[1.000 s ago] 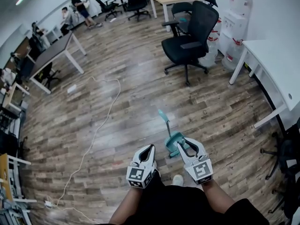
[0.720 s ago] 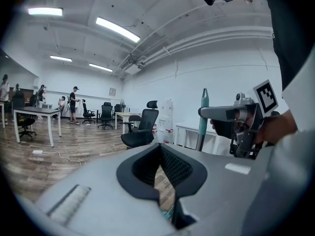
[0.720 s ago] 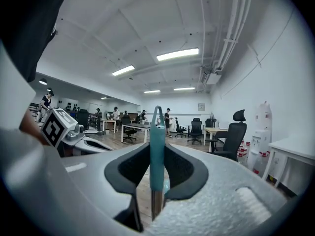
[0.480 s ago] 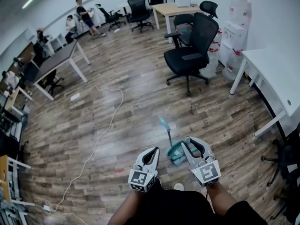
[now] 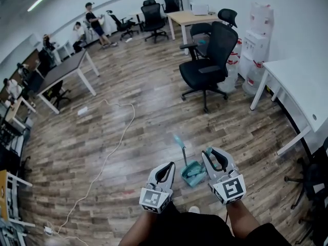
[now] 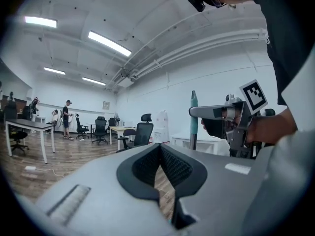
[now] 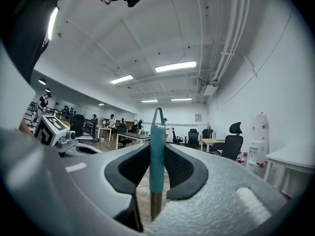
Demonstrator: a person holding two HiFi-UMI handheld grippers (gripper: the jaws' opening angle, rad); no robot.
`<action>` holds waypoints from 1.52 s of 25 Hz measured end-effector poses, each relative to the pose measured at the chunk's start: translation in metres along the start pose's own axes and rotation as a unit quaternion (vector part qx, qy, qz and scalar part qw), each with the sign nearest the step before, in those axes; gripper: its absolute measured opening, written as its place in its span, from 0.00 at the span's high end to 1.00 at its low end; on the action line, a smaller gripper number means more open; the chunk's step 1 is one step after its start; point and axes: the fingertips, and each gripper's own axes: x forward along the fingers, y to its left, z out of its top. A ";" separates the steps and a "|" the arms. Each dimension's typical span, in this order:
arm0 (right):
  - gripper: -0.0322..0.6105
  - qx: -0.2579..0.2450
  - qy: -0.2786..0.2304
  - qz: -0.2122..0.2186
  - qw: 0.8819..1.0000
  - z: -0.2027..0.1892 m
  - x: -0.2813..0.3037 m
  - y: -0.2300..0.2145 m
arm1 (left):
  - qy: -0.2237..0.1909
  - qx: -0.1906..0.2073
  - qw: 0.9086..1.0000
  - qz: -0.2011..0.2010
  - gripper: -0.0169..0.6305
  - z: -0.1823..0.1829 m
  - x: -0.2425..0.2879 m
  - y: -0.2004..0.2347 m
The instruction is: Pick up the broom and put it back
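Note:
The broom's teal handle (image 7: 157,146) stands upright between the pads of my right gripper (image 7: 157,168), which is shut on it. In the left gripper view the same handle (image 6: 193,119) rises through my right gripper (image 6: 216,113). From the head view my right gripper (image 5: 214,157) is low and right of centre, with the handle tip (image 5: 208,151) just showing at it. A teal dustpan (image 5: 193,172) with an upright pole (image 5: 180,148) rests on the floor between the grippers. The broom's head is hidden. My left gripper (image 5: 165,173) is shut and holds nothing.
A black office chair (image 5: 210,55) stands ahead on the wood floor, with a white desk (image 5: 302,81) to the right and water jugs (image 5: 256,40) behind it. A white cable (image 5: 110,142) trails across the floor on the left. People and more desks are at the far back.
Both grippers have risen toward the head camera and look larger. The broom handle stays in the right gripper, and the dustpan sits lower in the head view.

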 end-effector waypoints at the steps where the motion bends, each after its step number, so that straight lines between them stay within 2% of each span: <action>1: 0.81 -0.001 -0.002 0.000 1.000 0.003 0.000 -0.001 | -0.002 0.000 1.000 0.001 0.95 0.001 -0.001 0.001; 10: 0.81 -0.011 -0.011 0.004 1.000 0.020 0.001 0.007 | -0.008 -0.006 1.000 0.004 0.95 0.007 -0.005 0.001; 20: 0.81 -0.011 0.004 0.002 1.000 0.002 0.001 0.008 | -0.010 -0.010 1.000 0.013 0.95 0.007 -0.014 0.003; 30: 0.81 -0.017 0.026 0.006 0.999 -0.006 0.000 0.015 | 0.004 -0.013 1.000 0.019 0.95 -0.010 -0.017 0.005; 38: 0.81 -0.009 0.054 0.001 0.999 -0.029 -0.002 0.014 | 0.017 -0.019 0.999 0.020 0.95 -0.024 -0.017 0.004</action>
